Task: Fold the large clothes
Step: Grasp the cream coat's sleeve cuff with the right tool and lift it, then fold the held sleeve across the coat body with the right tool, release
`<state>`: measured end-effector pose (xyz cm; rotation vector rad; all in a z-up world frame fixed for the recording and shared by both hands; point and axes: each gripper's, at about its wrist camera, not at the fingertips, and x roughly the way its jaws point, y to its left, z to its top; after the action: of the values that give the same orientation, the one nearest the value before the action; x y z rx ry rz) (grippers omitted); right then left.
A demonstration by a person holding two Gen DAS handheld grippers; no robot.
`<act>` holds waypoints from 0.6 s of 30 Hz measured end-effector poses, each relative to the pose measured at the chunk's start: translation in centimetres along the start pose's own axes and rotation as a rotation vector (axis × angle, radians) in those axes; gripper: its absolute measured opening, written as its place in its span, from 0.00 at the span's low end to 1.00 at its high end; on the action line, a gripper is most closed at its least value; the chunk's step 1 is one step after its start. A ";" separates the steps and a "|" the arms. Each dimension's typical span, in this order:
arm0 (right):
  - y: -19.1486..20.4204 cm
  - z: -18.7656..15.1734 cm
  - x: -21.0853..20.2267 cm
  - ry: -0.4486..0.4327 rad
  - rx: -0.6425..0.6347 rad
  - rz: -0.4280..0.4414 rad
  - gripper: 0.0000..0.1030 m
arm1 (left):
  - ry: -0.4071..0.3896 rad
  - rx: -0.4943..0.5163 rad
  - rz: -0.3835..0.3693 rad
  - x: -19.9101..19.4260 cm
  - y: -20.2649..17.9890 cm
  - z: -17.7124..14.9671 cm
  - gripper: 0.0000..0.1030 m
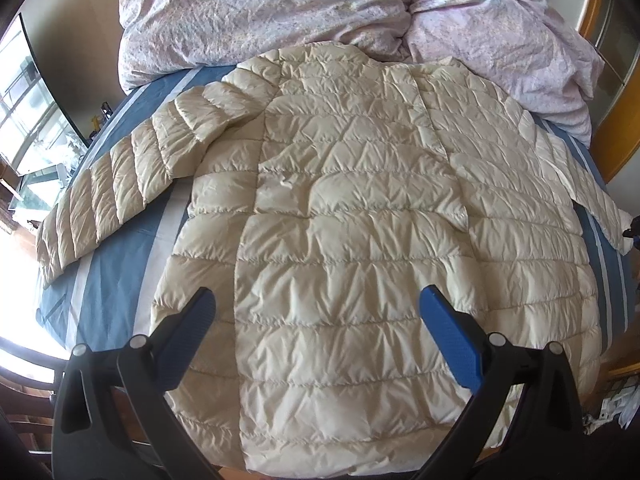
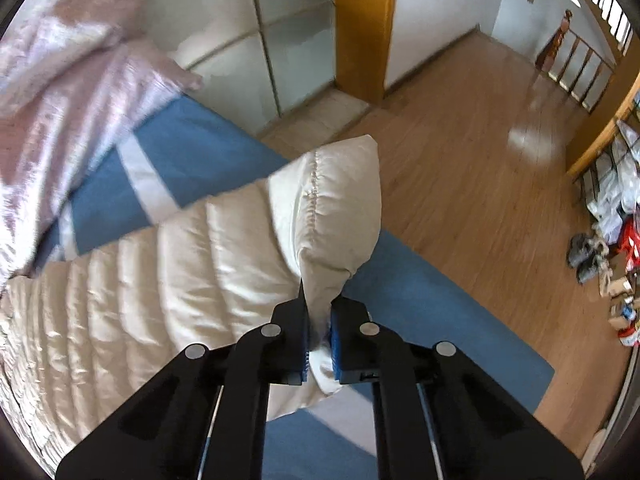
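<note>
A cream quilted down jacket [image 1: 340,220] lies spread flat, back up, on a blue striped bed sheet [image 1: 116,240]. Its left sleeve [image 1: 120,184] stretches out to the left. My left gripper [image 1: 316,300] is open and empty, hovering over the jacket's lower hem. In the right wrist view my right gripper [image 2: 319,320] is shut on the cuff end of the jacket's right sleeve [image 2: 332,208] and holds it lifted above the sheet [image 2: 192,148]. That sleeve also shows at the right edge of the left wrist view [image 1: 592,196].
A crumpled pink floral duvet [image 1: 320,8] is heaped at the head of the bed, also in the right wrist view [image 2: 60,80]. Wooden floor [image 2: 460,160], a mirrored wardrobe [image 2: 260,40] and shoes [image 2: 588,256] lie right of the bed. A window [image 1: 28,120] is at the left.
</note>
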<state>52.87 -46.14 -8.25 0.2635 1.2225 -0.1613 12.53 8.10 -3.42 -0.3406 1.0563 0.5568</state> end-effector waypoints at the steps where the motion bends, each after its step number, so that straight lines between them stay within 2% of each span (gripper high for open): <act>1: 0.6 0.1 -0.6 -0.015 -0.010 0.007 0.08 | -0.002 -0.004 -0.002 0.0 0.2 0.1 0.98; 3: 2.6 0.5 -1.9 -0.045 -0.032 0.038 0.08 | -0.007 -0.014 -0.006 0.2 0.7 0.5 0.98; 9: 11.7 -0.1 -6.7 -0.092 -0.132 0.210 0.08 | -0.015 -0.053 -0.030 0.8 2.6 1.2 0.98; 12: 18.6 -2.3 -9.2 -0.082 -0.223 0.332 0.08 | -0.021 -0.064 -0.040 0.9 3.7 1.5 0.98; 18: 30.2 -8.4 -11.3 0.002 -0.377 0.477 0.08 | -0.027 -0.094 -0.056 1.2 6.5 1.8 0.98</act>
<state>49.42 -14.98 3.14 0.2181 1.1352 0.4782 10.50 14.61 -3.62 -0.4429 0.9938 0.5605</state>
